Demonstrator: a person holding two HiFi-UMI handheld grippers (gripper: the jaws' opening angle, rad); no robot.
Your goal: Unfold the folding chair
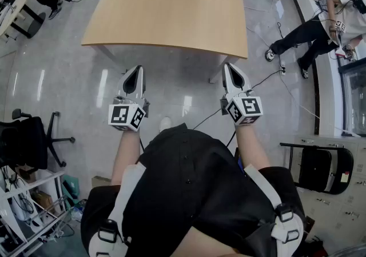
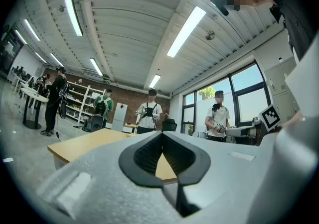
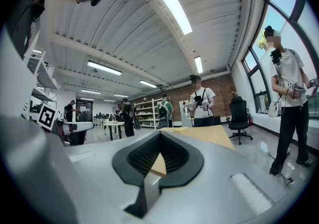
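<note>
Left hand-held gripper (image 1: 136, 73), right hand-held gripper (image 1: 229, 70) pointing at bench (image 1: 171, 16), jaws closed, gripping nothing. Head view alone showing folding chair (image 1: 317, 167), folded, off to person's right; gripper views showing bench, standing people (image 2: 148, 113) instead.

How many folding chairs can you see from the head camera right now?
1. The folding chair is folded flat, low at the head view's right edge. Others may sit outside the frame.

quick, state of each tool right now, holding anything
left tool: closed, holding nothing
right tool: closed, holding nothing
</note>
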